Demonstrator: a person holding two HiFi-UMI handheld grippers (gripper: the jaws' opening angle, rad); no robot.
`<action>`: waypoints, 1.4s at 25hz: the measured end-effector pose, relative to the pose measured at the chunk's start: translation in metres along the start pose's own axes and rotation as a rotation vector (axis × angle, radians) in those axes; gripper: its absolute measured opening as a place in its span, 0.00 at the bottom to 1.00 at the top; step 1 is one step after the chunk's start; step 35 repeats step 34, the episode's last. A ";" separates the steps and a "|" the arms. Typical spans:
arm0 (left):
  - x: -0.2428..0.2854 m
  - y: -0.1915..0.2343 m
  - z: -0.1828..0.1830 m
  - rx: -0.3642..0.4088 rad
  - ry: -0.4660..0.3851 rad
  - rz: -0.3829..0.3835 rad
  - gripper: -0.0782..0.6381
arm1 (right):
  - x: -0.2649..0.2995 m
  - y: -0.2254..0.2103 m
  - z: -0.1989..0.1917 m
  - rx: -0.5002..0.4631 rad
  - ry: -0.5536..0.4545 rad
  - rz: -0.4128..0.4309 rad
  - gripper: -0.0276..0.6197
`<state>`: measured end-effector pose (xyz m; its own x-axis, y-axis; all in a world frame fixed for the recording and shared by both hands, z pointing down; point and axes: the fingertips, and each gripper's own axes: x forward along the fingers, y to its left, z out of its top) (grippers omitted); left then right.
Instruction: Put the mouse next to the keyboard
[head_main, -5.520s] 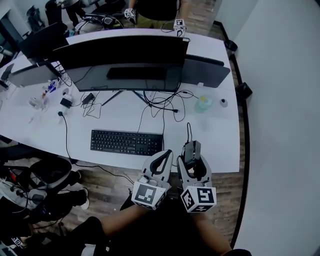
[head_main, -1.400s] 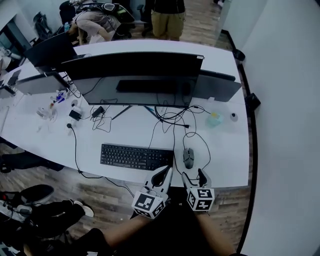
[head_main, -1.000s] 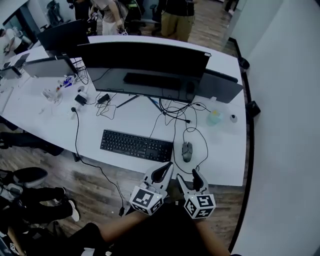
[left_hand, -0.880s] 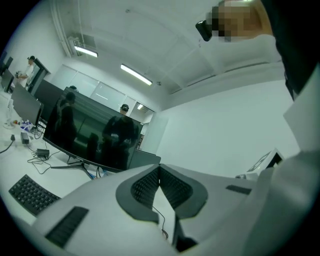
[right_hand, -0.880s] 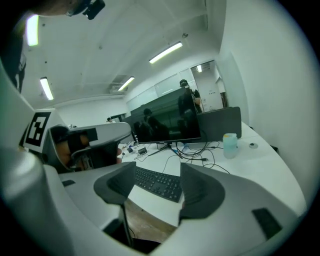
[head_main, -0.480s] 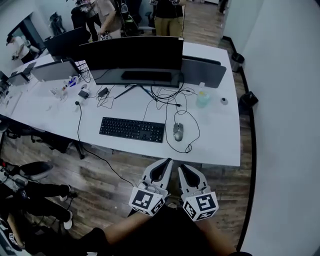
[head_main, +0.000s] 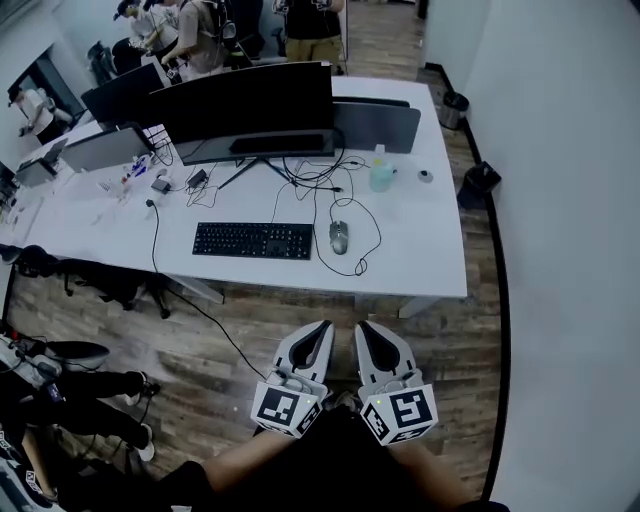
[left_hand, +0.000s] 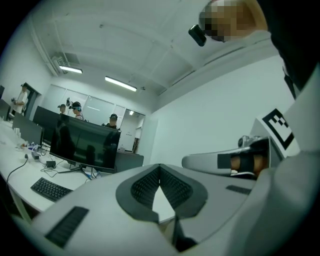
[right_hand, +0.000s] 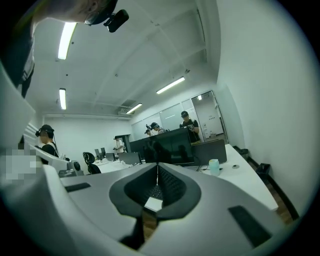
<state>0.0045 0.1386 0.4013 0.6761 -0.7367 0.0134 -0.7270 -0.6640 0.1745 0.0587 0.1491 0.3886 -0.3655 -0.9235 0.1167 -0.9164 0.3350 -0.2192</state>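
Note:
The grey mouse (head_main: 340, 238) lies on the white desk (head_main: 425, 255), just right of the black keyboard (head_main: 253, 240), with its cable looping beside it. Both grippers hang well back from the desk, over the wooden floor in front of my body. My left gripper (head_main: 320, 329) and right gripper (head_main: 362, 328) sit side by side, jaws together, with nothing between them. In the left gripper view the left gripper (left_hand: 160, 167) points toward the desk, with the keyboard (left_hand: 50, 189) far off at the left. The right gripper (right_hand: 157, 165) faces the monitor (right_hand: 167, 146).
A wide dark monitor (head_main: 250, 105) stands behind the keyboard amid tangled cables. A pale green bottle (head_main: 381, 177) sits at the desk's right rear. Several people stand beyond the desk. A black bin (head_main: 453, 105) is by the right wall. Office chairs crowd the left.
I have backed away from the desk, which now sits farther up the head view. The right gripper's jaws have come together. The mouse stays beside the keyboard.

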 end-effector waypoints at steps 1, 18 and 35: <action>-0.002 -0.001 0.002 0.007 -0.002 -0.005 0.11 | -0.002 -0.001 0.001 -0.014 -0.003 -0.017 0.07; -0.031 -0.022 0.034 0.082 -0.068 0.004 0.11 | -0.025 0.032 -0.003 -0.184 0.012 -0.123 0.07; -0.039 -0.071 0.032 0.095 -0.121 -0.022 0.11 | -0.065 0.023 -0.001 -0.227 -0.022 -0.113 0.07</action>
